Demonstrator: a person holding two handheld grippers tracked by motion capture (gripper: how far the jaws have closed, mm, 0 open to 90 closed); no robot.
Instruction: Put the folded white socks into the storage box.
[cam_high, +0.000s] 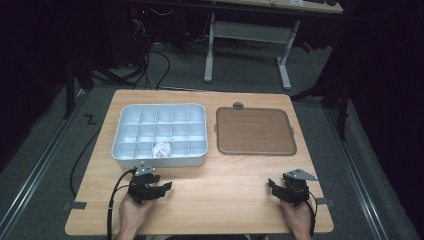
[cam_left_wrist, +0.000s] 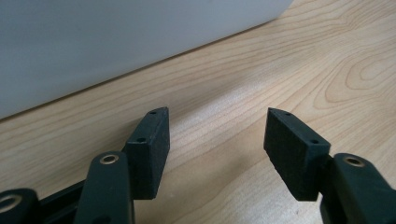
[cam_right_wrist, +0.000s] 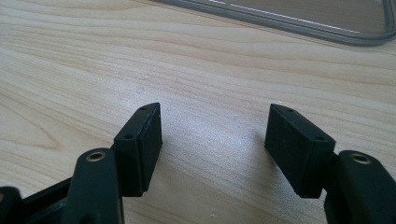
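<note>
**White compartment tray sits ahead of our open left tool**

White and divided into many small cells, the compartment tray (cam_high: 200, 150) lies in the centre-left of the high view, on the far side of the pale wood tabletop (cam_high: 220, 195). One cell in its near row holds a crumpled white piece (cam_high: 161, 148); we cannot tell what it is made of. In the left gripper view the tray's plain wall (cam_left_wrist: 116, 42) fills the upper left of the frame.

Just below the tray in the high view we hold the left tool (cam_high: 160, 189), low over the tabletop near the tray's front wall. Its jaws stand apart with bare wood between them, gripping nothing.

To the right of the white tray, close beside it but apart, lies a brown flat tray (cam_high: 255, 131) with a grey rim. A small grey round thing (cam_high: 238, 105) sits at its far edge.

At the lower right of the high view we hold the right tool (cam_high: 278, 186), also open and empty over the tabletop, well short of the brown tray.
</note>
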